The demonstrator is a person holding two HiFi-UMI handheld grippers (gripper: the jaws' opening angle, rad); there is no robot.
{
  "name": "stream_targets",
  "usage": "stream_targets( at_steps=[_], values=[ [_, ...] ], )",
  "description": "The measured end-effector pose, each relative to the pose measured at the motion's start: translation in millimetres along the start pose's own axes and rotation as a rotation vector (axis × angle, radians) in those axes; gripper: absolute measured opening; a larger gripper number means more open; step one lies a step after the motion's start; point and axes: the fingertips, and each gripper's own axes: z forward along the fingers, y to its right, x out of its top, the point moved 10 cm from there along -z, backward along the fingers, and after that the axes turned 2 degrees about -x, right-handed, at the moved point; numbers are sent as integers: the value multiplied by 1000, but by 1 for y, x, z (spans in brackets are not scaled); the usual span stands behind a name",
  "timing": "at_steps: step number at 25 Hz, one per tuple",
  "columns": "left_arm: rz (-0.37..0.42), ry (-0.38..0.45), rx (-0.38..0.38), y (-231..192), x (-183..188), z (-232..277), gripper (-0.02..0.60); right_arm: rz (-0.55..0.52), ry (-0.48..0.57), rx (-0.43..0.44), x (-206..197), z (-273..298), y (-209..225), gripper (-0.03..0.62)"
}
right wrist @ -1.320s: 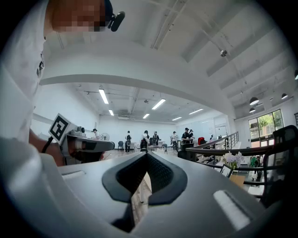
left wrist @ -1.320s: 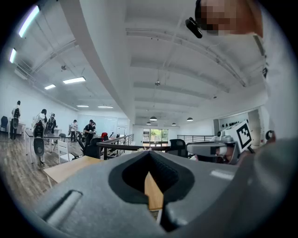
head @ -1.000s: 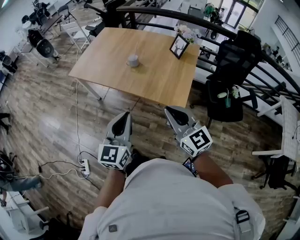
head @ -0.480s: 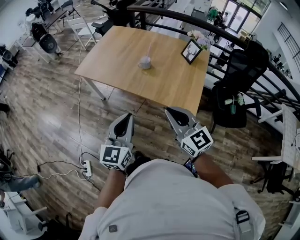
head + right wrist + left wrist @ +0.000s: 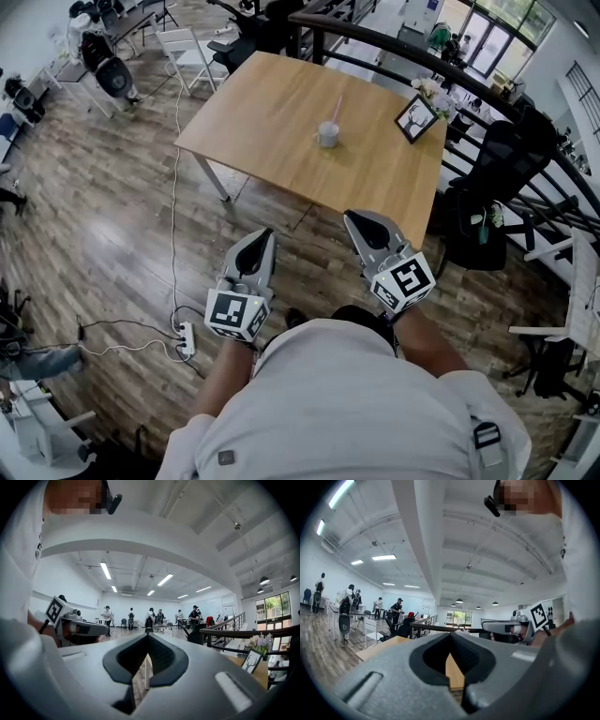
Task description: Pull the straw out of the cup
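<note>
Left gripper (image 5: 263, 240) and right gripper (image 5: 360, 223): fingers on both are sitting fully closed, gripping nothing, and hanging side by side over the wood floor (image 5: 103, 216). Cup (image 5: 327, 135) is standing well ahead of the fingers on the tabletop (image 5: 272, 131), with the pink straw (image 5: 336, 107) sticking up out of it. Picture frame (image 5: 415, 119) is standing further ahead-right of the right fingers.

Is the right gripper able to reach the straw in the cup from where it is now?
Probably not yet. The right gripper hangs over the floor, short of the table, while the straw stands in the cup near the table's middle. Nothing blocks the way, but its jaws are shut.
</note>
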Motion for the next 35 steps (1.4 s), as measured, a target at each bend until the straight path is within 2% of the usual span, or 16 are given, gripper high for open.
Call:
stream_targets(
  at_steps=[8,16,20,28,35],
  values=[
    [-14,-15,20,-35,-4,15,5,27,-27,8,-17,38,10,9],
    [-16,-48,55,-54,-3,61,5,55,-27,38,-23,76,59,9],
    [-16,-53,55,-63,-1,108,5,59,-29,42,-25,94,100,9],
    [18,-49,-4,-59,10,226,5,73,-23,3,-26,108,206,9],
    [33,-59,-51,-49,13,289,5,91,-34,-39,-27,103,263,9]
  ],
)
